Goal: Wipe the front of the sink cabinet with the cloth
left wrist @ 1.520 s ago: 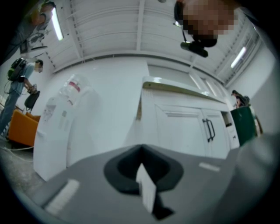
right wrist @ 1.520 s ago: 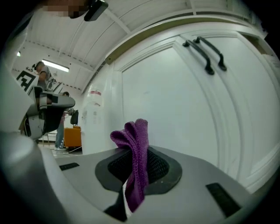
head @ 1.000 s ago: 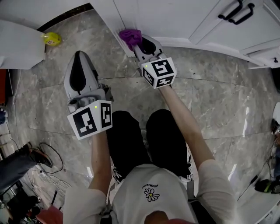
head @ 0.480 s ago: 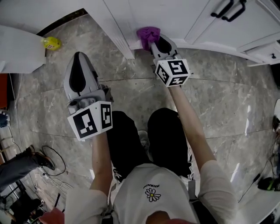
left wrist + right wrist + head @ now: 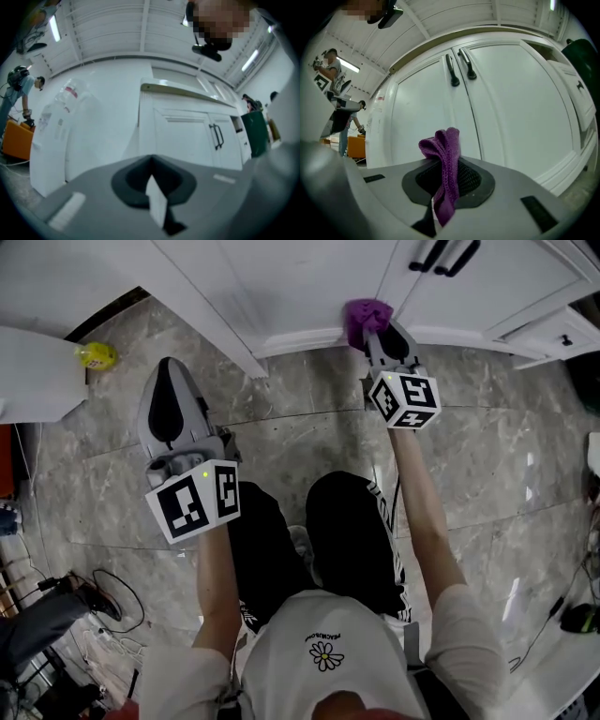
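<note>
Spotted a small yellow object [image 5: 96, 355] on the marble floor [image 5: 281, 399] at far left, too small to name. Found the left gripper [image 5: 171, 371] hanging over the floor, well short of the cabinet, jaws pressed together with nothing between them but a pale strip that looked like part of a pad. Found the right gripper [image 5: 378, 334] further right and farther out, jaws clamped on the purple cloth [image 5: 366, 317] by its lower folds, so that a bunched crest stood proud of the tips. Placed the cloth at the foot of the sink cabinet [image 5: 309, 277], low on the seam between the two white doors, below the pair of black handles [image 5: 448, 256]. Could not settle from any view whether the fabric touched the door or hung just off it. Judged the cloth light, soft and knitted. Expected it to fold and drag rather than slide, so to need steady pressure and a deep hold near its middle, as here. Saw only the lower doors in the head view, and the sink itself nowhere. Made out a drawer front [image 5: 534, 334] with a small dark knob at far right, cut by the frame.
</note>
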{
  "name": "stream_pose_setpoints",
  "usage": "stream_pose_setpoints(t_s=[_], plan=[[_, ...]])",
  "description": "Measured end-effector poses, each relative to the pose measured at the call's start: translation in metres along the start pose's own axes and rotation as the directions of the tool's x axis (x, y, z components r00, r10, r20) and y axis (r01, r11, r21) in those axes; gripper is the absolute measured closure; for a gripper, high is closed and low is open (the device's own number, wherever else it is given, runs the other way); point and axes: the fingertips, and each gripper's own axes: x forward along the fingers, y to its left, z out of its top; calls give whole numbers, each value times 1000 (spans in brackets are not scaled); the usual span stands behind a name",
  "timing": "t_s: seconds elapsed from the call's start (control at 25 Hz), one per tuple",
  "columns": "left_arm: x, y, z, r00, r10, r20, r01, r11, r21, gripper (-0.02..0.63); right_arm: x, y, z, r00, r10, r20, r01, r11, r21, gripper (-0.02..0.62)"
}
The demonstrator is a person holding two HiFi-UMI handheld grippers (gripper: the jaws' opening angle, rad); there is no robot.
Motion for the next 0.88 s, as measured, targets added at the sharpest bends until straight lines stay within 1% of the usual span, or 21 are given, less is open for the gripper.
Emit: stream_pose_setpoints(t_s=[0.12,0.2,0.44,0.56,0.72,0.88], plan=[[4,-6,2,1000,-9,3,9,1000,-2,601,-6,-8,4,1000,0,-19,-2,997,-77,541],[7,-10,4,1000,-12,8,12,1000,-5,601,-9,-12,6,1000,-9,-24,7,995,-104,541],[11,-18,7,999,-24,22,24,1000,-15,600,-24,-50,9,994,-112,-15,111,991,-81,543],[12,-21,7,999,-27,21,27,999,-17,601,-28,-61,10,992,-127,-18,125,988,-93,541],[11,-20,5,1000,-21,18,22,999,-24,601,-29,-60,10,991,-133,-24,130,986,-104,542],[11,-24,8,999,-17,30,18,999,-35,601,-32,-33,25,994,-108,-2,107,987,-122,543]])
